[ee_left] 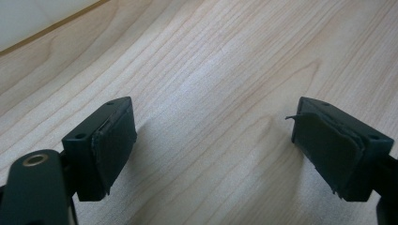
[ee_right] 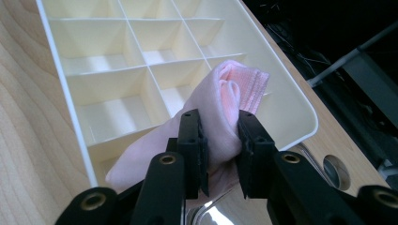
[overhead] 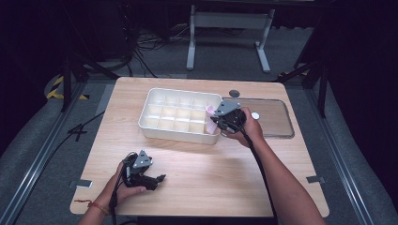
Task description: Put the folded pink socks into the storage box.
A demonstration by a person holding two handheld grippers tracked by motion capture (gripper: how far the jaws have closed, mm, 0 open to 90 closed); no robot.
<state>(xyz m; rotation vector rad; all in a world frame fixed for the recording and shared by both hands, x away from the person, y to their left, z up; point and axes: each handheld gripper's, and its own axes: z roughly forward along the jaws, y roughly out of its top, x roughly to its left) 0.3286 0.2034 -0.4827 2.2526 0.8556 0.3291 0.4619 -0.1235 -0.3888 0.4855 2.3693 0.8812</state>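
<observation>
Dark room with a grey floor, cables and a metal stand at the top of the high view; in the centre, a light wooden table [overhead: 197, 183]. On it, above centre, a white divided tray [overhead: 155, 126] with rows of small square compartments. Just right of the tray, a clear flat lid [overhead: 277, 124] with a small white round piece [overhead: 255, 115] at its left edge, and a dark round disc [overhead: 234, 93] near the table's far edge.

At the tray's right end, right gripper [ee_right: 220, 145] clamped on a bunched pink cloth [ee_right: 220, 117], jaws pressed into its folds. In the right gripper view, cloth bulging up between the jaws and trailing toward the lower left, hanging over the tray's compartments at lower centre of the frame.

In the lower left of the high view, left gripper [overhead: 162, 178] held low over bare wood, well apart from the tray. In the left gripper view, jaws spread wide with plain wood grain between them.
</observation>
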